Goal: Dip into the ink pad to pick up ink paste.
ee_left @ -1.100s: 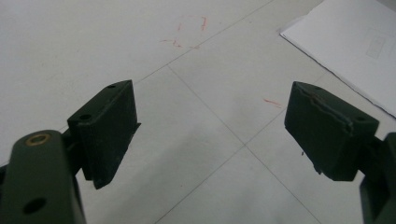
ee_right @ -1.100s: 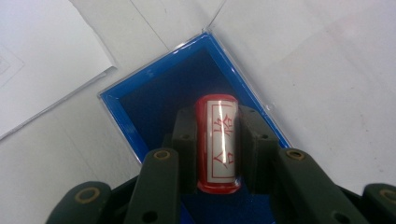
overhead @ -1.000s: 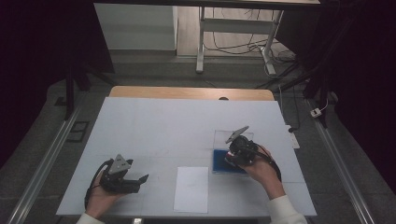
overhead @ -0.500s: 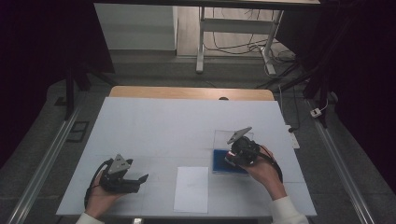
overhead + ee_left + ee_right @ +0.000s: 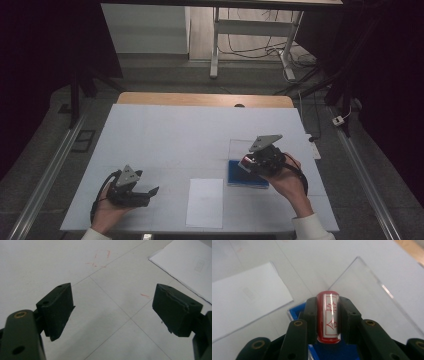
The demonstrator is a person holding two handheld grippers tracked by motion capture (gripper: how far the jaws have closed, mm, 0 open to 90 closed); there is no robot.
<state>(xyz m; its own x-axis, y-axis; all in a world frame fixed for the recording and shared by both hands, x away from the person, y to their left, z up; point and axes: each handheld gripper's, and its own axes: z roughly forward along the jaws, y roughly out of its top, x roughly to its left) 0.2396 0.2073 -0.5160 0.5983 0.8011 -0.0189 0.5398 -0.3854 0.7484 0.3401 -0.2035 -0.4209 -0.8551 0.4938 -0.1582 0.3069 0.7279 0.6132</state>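
Right gripper [image 5: 328, 317] clamped red stamp [image 5: 328, 316] above blue ink pad [image 5: 247, 174], clear lid [image 5: 372, 295] just beyond; white paper [image 5: 205, 202] near-left; left gripper [image 5: 112, 312] gaped, empty

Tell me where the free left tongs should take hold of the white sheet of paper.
Take the white paper at its left long edge, coming in low from the left tongs side. It lies flat on the table, so only an edge offers purchase.
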